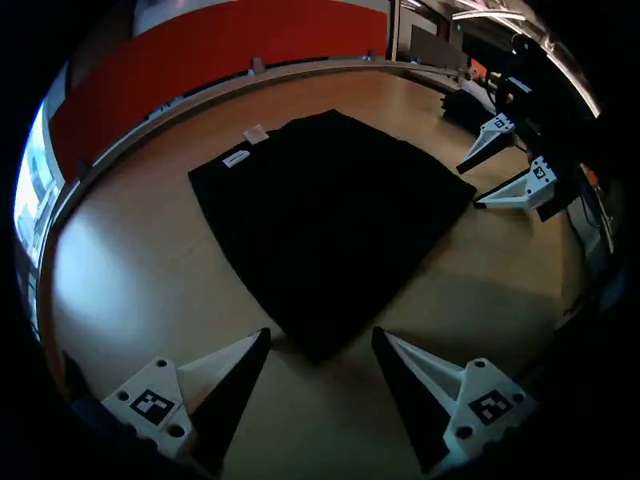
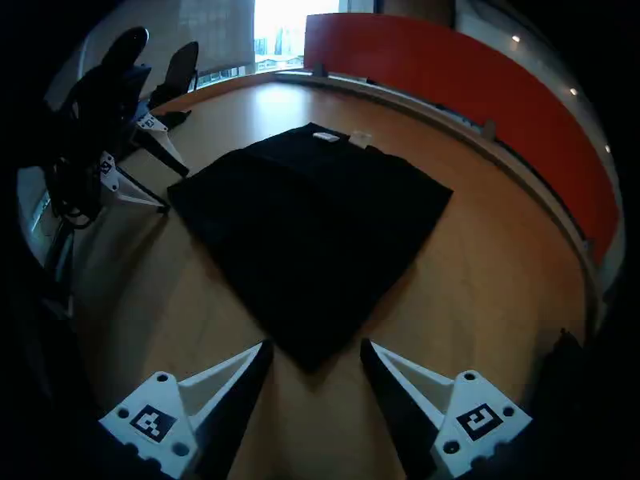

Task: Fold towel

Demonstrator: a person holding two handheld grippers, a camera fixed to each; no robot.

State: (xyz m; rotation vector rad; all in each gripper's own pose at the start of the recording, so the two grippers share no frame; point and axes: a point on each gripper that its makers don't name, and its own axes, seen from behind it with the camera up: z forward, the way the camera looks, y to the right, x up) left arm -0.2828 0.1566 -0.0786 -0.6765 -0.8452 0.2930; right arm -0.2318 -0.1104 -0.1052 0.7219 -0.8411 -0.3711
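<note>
Black towel (image 1: pixel 328 216) spread flat on a wooden table (image 1: pixel 120 264), with a gripper at each of two neighbouring corners.

The left gripper (image 1: pixel 320 336) has its fingers apart and holds nothing; the towel's near corner lies between the tips, not pinched. The right gripper (image 2: pixel 315 344) is also spread and empty, with the next corner between its own tips. In the left gripper view, the right gripper sits across the cloth, its tips close to that corner's edge. A small white tag (image 1: pixel 236 158) lies on the towel near its far edge. A red panel (image 1: pixel 224 56) runs along the table's far rim. In the right gripper view, dark chairs (image 2: pixel 180 68) and a bright window (image 2: pixel 280 32) stand beyond the table.
</note>
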